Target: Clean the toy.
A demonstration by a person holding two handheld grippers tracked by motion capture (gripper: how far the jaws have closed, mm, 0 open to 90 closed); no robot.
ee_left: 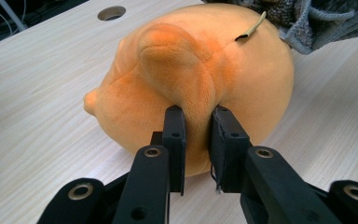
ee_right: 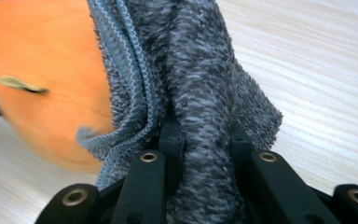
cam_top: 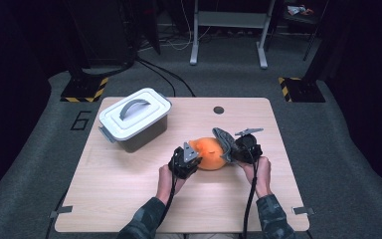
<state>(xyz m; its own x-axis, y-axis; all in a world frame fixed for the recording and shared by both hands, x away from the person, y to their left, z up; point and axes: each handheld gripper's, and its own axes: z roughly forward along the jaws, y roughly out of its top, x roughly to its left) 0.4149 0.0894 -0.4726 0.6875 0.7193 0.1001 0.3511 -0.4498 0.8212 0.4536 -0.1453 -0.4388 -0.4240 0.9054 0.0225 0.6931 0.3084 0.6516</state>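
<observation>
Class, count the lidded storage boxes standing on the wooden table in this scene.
1. A grey storage box with a white handled lid stands at the table's far left corner, apart from the orange plush toy. None looks hidden.

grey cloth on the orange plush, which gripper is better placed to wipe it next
Right. The right gripper is shut on the grey cloth, lying against the orange plush. The left gripper pinches the plush, steadying it.

A lab or test studio: hazard-striped stand bases (cam_top: 84, 89), floor cables (cam_top: 166, 74) (dark curtained surroundings), grey carpet (cam_top: 328, 129).
</observation>
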